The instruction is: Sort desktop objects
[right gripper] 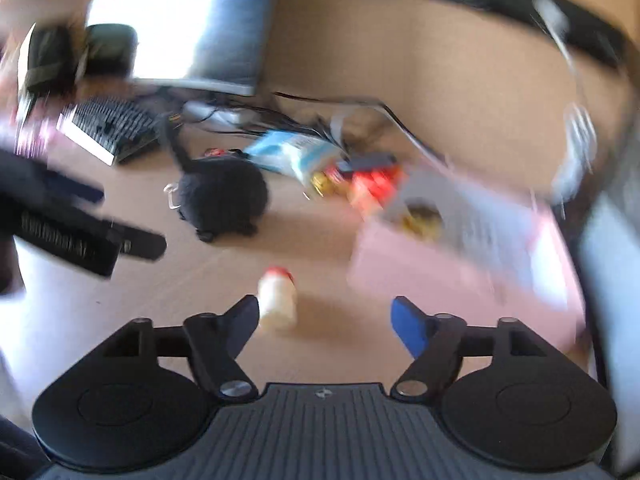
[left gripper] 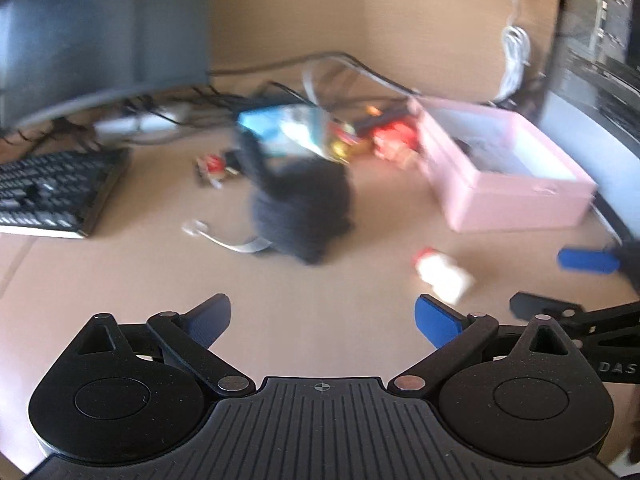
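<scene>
My left gripper point(left gripper: 324, 320) hangs open over bare brown desk, nothing between its fingers. Ahead of it sits a dark fuzzy round object point(left gripper: 304, 208), and a small white bottle with a red cap point(left gripper: 440, 272) lies to the right. My right gripper point(right gripper: 324, 320) is open too; the bottle point(right gripper: 278, 300) lies just off its left fingertip, untouched. A pink box point(left gripper: 508, 176) stands open at the right, blurred in the right wrist view point(right gripper: 460, 272). The right gripper point(left gripper: 540, 280) shows at the left view's right edge, and the left gripper point(right gripper: 128, 220) at the right view's left edge.
Blue-white bag point(left gripper: 280, 128) and red packets point(left gripper: 392, 140) lie behind the dark object among cables. A black keyboard point(left gripper: 48, 192) and a monitor point(left gripper: 100, 32) occupy the left. A white cable point(left gripper: 516, 52) hangs at the back right. Both views are motion-blurred.
</scene>
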The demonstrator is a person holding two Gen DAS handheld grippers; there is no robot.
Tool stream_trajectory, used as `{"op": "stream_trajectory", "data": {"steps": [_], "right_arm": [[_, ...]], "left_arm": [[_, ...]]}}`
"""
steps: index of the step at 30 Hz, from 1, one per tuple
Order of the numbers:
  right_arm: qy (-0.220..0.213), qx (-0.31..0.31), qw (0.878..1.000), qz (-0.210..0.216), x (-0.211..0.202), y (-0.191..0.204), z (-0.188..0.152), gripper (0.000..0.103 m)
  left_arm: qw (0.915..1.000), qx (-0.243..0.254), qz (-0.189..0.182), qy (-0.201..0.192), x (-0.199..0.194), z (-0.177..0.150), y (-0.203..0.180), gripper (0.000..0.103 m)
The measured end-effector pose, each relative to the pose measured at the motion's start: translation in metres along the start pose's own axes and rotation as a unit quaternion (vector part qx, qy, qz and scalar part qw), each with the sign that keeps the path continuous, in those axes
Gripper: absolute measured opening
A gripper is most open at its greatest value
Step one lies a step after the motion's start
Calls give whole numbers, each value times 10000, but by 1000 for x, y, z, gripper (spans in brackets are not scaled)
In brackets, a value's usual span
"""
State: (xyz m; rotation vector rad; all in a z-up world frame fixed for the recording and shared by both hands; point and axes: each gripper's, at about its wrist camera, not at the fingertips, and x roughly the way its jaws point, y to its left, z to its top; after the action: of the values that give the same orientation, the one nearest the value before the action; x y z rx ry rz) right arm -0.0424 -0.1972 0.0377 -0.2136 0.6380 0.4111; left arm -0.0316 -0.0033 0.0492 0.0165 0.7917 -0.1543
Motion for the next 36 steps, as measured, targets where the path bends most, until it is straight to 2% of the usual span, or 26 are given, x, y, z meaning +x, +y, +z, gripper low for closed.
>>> {"op": "stream_trajectory", "data": {"steps": [1,2,3,5,6,7,8,10,12,16,19,23,24,26,28,30,33,36], "right_arm": [[108,336,9994,67,-2,-11,-8,77],[200,584,9981,39,-2,-20,-15,77],[282,738,9968,-95,-4,-27,-23,78],[329,823,9955,-342,-10,-35,-36,83],[280,835,9950,-475,-16,-38,-40,91],[192,839,9944,-620,-22,-39,-44,100],[108,843,9937,-724,-26,-40,-46,103],[-40,864,9925,-862,-32,-42,-51,103],[32,859,9920,-930,-32,-42,-54,103],[216,801,9920,-953,-25,-39,-54,103],[193,734,9936,-842,-26,-36,-52,103],[53,692,9965,-463,-20,-31,-41,103],[47,776,9966,-286,-17,-31,-35,102],[131,1083,9939,131,-7,-33,-20,88],[357,1442,9880,416,9,-35,-4,63],[596,1844,9788,655,28,-39,9,52],[704,2147,9677,1115,49,-34,20,51],[685,1752,9751,1172,61,-16,22,51]], "left_arm": [[9998,-22,-136,129,2,-1,-6,70],[9991,-23,-319,288,6,0,-13,62],[9977,-9,-546,396,9,2,-20,62],[9961,39,-764,435,13,5,-36,74],[9952,81,-851,476,17,8,-42,79],[9946,117,-910,492,22,11,-50,79],[9947,156,-890,483,27,15,-56,79],[9956,283,-757,472,40,22,-66,70],[9957,373,-674,506,50,28,-71,66],[9949,820,-397,431,56,27,-71,67],[9952,849,-215,443,51,22,-58,68],[9970,664,13,391,42,18,-36,69],[9975,600,49,359,38,17,-30,69],[9986,425,110,305,30,13,-18,69],[9992,215,159,296,24,10,-4,69],[9993,-11,193,317,17,5,10,71],[9990,-211,249,299,6,-1,27,79],[9986,-355,284,279,0,-6,41,86]]}}
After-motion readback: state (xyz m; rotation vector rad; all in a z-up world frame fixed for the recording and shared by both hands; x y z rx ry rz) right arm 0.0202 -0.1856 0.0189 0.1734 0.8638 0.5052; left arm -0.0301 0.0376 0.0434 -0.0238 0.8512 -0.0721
